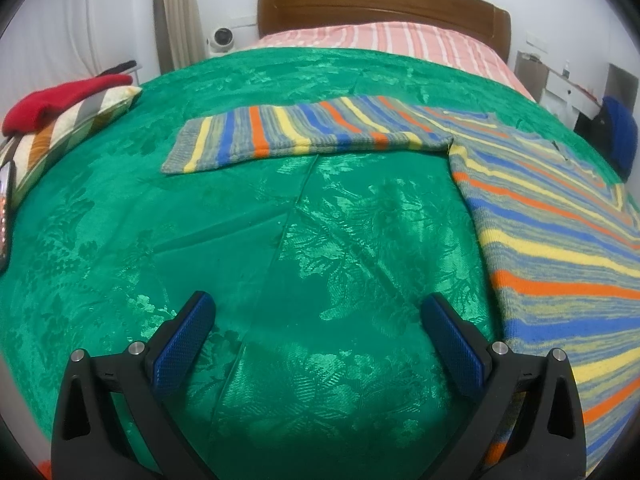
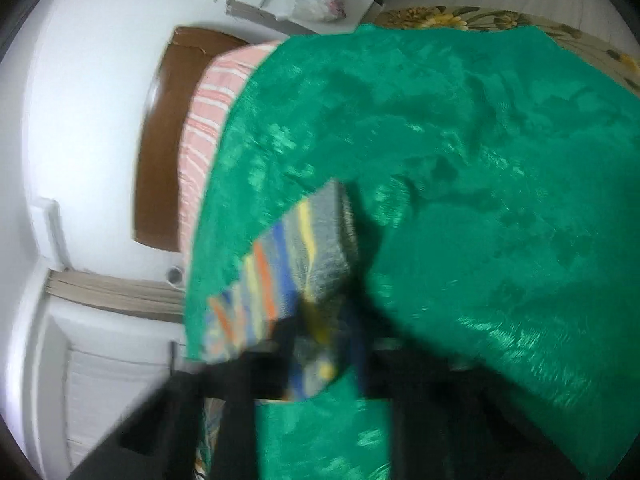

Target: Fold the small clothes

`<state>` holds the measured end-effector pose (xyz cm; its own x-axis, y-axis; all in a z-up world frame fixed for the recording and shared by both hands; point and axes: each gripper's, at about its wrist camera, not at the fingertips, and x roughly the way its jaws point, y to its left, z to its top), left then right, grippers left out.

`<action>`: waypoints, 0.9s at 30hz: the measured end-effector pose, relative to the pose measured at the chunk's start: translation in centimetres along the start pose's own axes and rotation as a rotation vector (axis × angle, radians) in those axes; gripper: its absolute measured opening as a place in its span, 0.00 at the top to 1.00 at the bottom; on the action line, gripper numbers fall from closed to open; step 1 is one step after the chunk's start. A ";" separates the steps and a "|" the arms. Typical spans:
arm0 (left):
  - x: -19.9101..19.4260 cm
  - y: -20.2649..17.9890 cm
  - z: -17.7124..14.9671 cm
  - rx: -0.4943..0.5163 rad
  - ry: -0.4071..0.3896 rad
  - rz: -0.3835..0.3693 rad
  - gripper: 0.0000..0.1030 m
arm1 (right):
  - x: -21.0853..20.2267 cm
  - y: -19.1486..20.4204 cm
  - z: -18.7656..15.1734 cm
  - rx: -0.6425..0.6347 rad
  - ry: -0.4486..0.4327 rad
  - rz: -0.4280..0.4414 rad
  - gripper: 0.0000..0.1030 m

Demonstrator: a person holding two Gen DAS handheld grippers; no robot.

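A striped knit sweater (image 1: 540,208) in grey, blue, yellow and orange lies flat on the green bedspread (image 1: 240,240), its body at the right and one sleeve (image 1: 304,132) stretched out to the left. My left gripper (image 1: 318,312) is open and empty, low over the bedspread to the left of the sweater's hem. In the blurred, tilted right wrist view my right gripper (image 2: 324,332) is shut on a striped part of the sweater (image 2: 288,264) and holds it above the bedspread (image 2: 480,160).
A striped pillow (image 1: 68,136) with a red garment (image 1: 60,100) on it lies at the bed's left edge. The brown headboard (image 1: 380,4) and pink striped sheet (image 1: 380,40) are at the far end. A white cabinet (image 1: 568,88) stands at right.
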<state>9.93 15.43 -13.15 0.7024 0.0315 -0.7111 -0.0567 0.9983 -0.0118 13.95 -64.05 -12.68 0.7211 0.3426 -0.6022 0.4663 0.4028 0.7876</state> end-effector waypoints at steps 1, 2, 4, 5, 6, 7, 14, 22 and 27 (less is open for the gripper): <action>0.0 0.0 0.0 -0.001 0.000 0.000 0.00 | -0.1 0.4 -0.1 -0.027 -0.011 -0.022 0.93; 0.0 0.0 0.0 -0.001 0.000 0.000 0.00 | -0.4 1.1 -0.1 -0.054 -0.030 -0.039 0.93; 0.0 0.0 0.0 -0.001 -0.001 0.000 0.00 | -1.1 2.6 -0.4 -0.105 -0.059 -0.057 0.93; 0.0 -0.1 0.0 -0.001 -0.001 0.001 0.00 | -1.6 4.2 -0.7 -0.155 -0.074 -0.064 0.93; 0.0 -0.1 0.0 -0.001 -0.001 0.000 0.00 | -1.9 5.9 -0.9 -0.200 -0.080 -0.054 0.93; 0.0 -0.1 0.0 -0.001 -0.001 0.001 0.00 | -2.2 8.7 -1.4 -0.268 -0.079 -0.031 0.93; 0.0 -0.1 0.0 -0.004 -0.002 -0.001 0.00 | 3.5 26.3 -8.8 -0.561 0.065 0.144 0.93; -0.1 0.1 -0.1 -0.010 -0.008 -0.010 0.00 | 15.6 32.0 -20.2 -0.600 0.354 0.288 0.34; -0.1 0.2 -0.1 -0.009 -0.008 -0.007 0.00 | 13.8 28.0 -18.3 -0.604 0.306 0.190 0.33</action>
<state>9.81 15.59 -13.17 0.7087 0.0247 -0.7050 -0.0576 0.9981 -0.0230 27.55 -32.50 -1.38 0.5442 0.6412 -0.5411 -0.0830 0.6829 0.7257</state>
